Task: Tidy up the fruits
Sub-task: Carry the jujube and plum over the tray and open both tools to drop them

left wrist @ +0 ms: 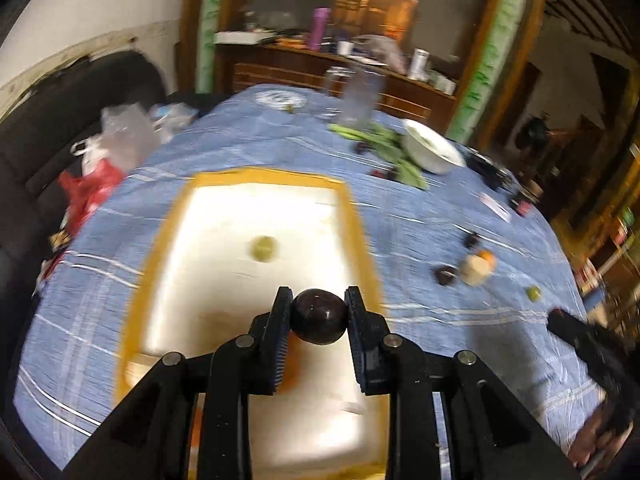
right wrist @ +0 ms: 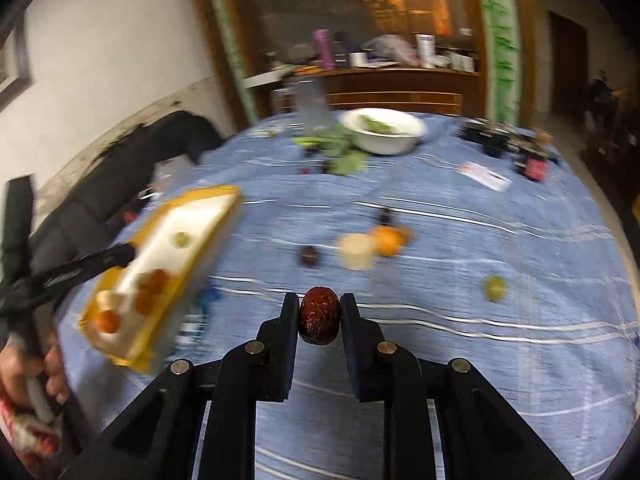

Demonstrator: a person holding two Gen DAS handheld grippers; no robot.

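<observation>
My left gripper [left wrist: 318, 312] is shut on a dark round plum [left wrist: 318, 317] and holds it over the near part of a yellow-rimmed white tray [left wrist: 352, 216]. A green grape [left wrist: 263, 249] lies in the tray. My right gripper [right wrist: 319, 314] is shut on a wrinkled red date [right wrist: 319, 315] above the blue tablecloth [right wrist: 460, 352]. In the right wrist view the tray [right wrist: 208, 240] is at the left with the grape [right wrist: 181, 239] and several orange fruits [right wrist: 154, 282] in it, and the left gripper [right wrist: 100, 260] reaches over it.
Loose on the cloth are a dark fruit [right wrist: 309, 257], a pale cup [right wrist: 357, 252], an orange fruit [right wrist: 387, 240] and a green grape [right wrist: 494, 288]. A white bowl [right wrist: 382, 130] and green leaves [right wrist: 344, 160] stand farther back. Plastic bags [left wrist: 116, 140] lie at the left edge.
</observation>
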